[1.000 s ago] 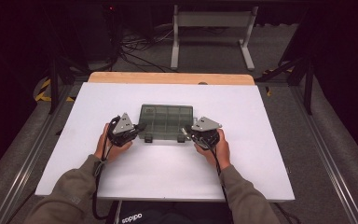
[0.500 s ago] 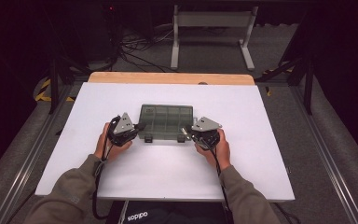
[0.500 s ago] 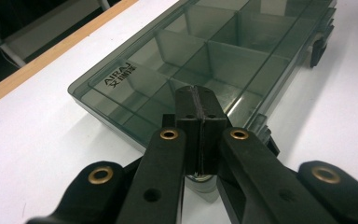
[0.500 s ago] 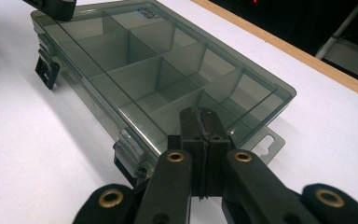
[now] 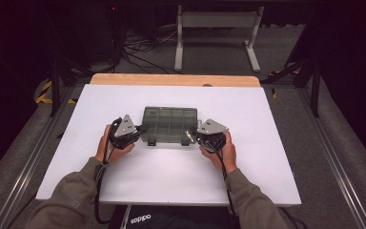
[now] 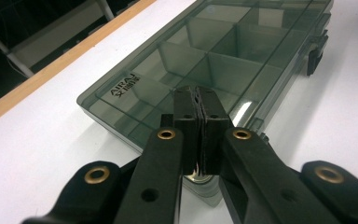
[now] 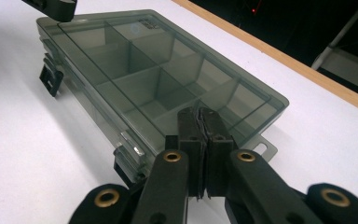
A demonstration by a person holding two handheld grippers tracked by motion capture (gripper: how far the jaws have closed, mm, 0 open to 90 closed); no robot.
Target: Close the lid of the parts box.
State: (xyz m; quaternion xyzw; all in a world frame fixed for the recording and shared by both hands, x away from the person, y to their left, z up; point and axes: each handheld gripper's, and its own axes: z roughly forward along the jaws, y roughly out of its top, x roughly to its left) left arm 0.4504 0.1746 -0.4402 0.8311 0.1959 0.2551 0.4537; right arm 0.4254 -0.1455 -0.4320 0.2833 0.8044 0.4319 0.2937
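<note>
White counter (image 5: 171, 181) with a wood strip along the far edge, dark room behind. Left gripper (image 5: 142, 129): jaws pressed together, nothing between them, tips over the near-left corner of the smoky compartment box (image 5: 170, 123). Box lid down, latches facing the person. Right gripper (image 5: 192, 134): jaws pressed together, empty, tips at the box's near-right corner.
</note>
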